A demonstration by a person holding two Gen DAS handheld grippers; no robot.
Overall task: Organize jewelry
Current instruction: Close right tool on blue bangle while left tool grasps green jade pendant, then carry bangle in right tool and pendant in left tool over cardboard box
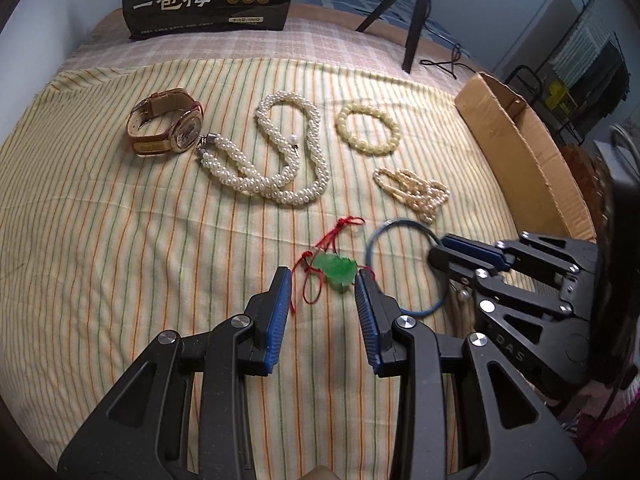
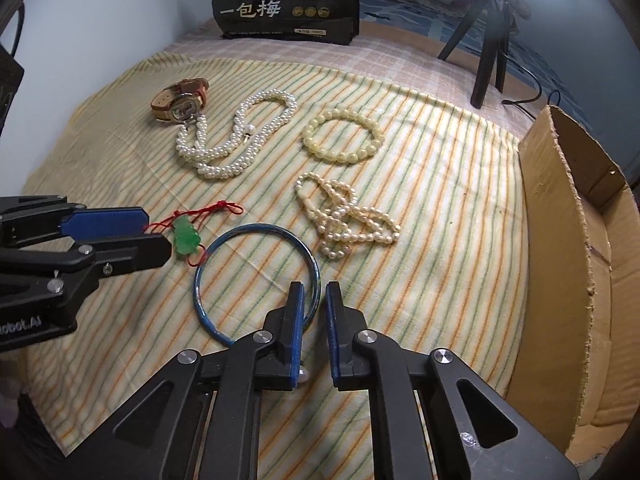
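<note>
A striped cloth (image 2: 120, 152) is seen spread over the bed, with an open cardboard box (image 2: 560, 240) set along its right edge and a black snack bag (image 2: 288, 4) and tripod (image 2: 488, 52) at the far side. Across the cloth the jewelry is laid out: a long pearl rope (image 2: 224, 140) touching a leather-strapped watch (image 2: 180, 100) at far left, a pale bead bracelet (image 2: 342, 136) to its right, and a tangled pearl strand (image 2: 344, 220) nearer the box.

Closest to the grippers a blue bangle (image 2: 224, 252) lies flat. Its near-right rim is straddled by the right gripper (image 2: 311, 292), whose jaws are parted narrowly around the rim, one finger inside the ring and one outside; no firm clamp is visible, so the bangle is judged not yet gripped. The gripper is pitched down toward the cloth, pointing away from the person, with the box well apart to its right. A small pearl (image 2: 305, 376) sits near the base of its left finger.

Just left of the bangle a green pendant (image 1: 338, 270) on red cord (image 1: 340, 228) lies directly ahead of the left gripper (image 1: 322, 280), between its widely spread fingertips. The left gripper is held low and level, holding nothing, and is the nearer one to the pendant.
</note>
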